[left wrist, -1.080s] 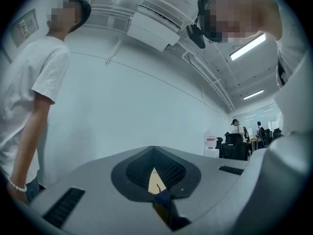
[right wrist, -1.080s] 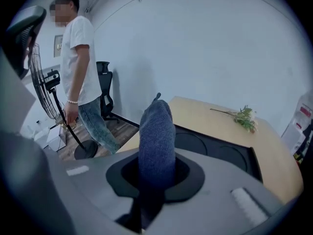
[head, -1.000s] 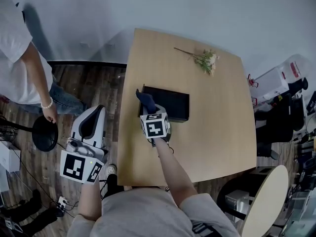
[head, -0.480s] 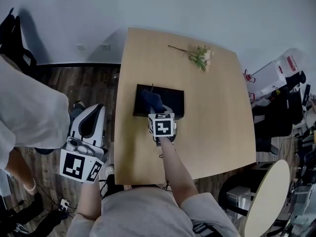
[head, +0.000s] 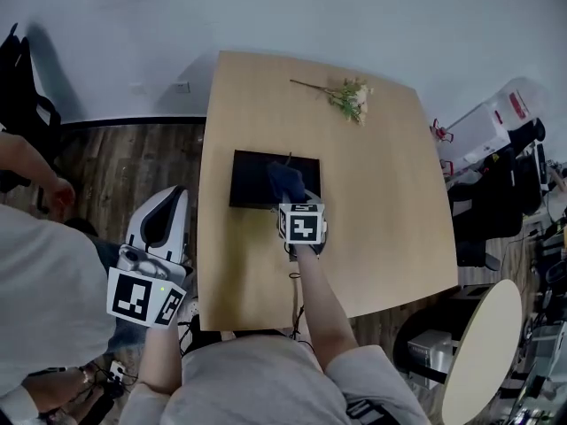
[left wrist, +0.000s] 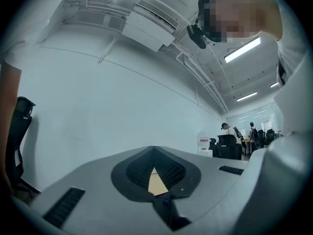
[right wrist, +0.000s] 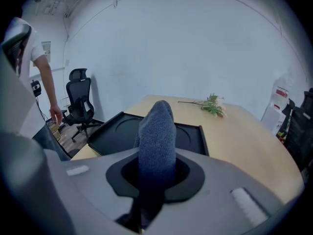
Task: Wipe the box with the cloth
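A flat black box (head: 252, 180) lies on the wooden table (head: 372, 228), left of its middle. My right gripper (head: 291, 198) is shut on a dark blue cloth (head: 285, 181), which rests on the right part of the box top. In the right gripper view the cloth (right wrist: 157, 131) stands up from between the jaws, with the box (right wrist: 113, 131) just beyond it. My left gripper (head: 168, 204) hangs off the table's left side above the floor, jaws shut with nothing in them. The left gripper view shows its tips (left wrist: 155, 163) pointing at a bare wall.
A sprig of flowers (head: 347, 98) lies at the table's far side. A person (head: 44, 273) stands on the floor at left. A black office chair (right wrist: 80, 99) is beyond the table's left. A round table (head: 483, 352) and clutter stand at right.
My right gripper has slid the cloth along the box top from its left end toward its right part. The person at left has moved nearer. The left gripper has stayed put.
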The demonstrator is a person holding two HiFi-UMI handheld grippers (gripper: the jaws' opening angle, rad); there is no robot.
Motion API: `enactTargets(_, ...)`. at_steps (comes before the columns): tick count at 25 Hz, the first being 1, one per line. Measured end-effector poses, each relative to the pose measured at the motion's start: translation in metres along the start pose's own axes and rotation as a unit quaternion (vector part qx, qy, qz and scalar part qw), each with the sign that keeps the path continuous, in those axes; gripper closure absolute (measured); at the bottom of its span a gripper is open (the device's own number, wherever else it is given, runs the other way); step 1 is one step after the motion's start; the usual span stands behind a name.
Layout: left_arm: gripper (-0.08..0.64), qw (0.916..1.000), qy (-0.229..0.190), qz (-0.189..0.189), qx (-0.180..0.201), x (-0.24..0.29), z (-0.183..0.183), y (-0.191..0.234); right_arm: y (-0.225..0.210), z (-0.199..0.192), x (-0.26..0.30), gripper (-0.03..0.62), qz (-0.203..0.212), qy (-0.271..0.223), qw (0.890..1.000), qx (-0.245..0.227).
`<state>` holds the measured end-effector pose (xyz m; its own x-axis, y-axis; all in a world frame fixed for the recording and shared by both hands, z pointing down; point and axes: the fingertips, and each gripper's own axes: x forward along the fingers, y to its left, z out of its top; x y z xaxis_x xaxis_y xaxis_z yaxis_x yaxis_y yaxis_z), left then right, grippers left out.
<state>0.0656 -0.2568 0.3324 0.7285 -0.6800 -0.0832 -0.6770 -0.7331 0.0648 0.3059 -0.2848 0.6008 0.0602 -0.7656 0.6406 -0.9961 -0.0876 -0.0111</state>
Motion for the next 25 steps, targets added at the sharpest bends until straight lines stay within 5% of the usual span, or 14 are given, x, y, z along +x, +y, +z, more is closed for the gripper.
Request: enactTargets(25,0.552,0.9996,-0.009,-0.026,0.009,0.004,0.011,-0.016,-0.054,-0.018,-0.021,0.525,-0.05,-0.001,0.998,0.033)
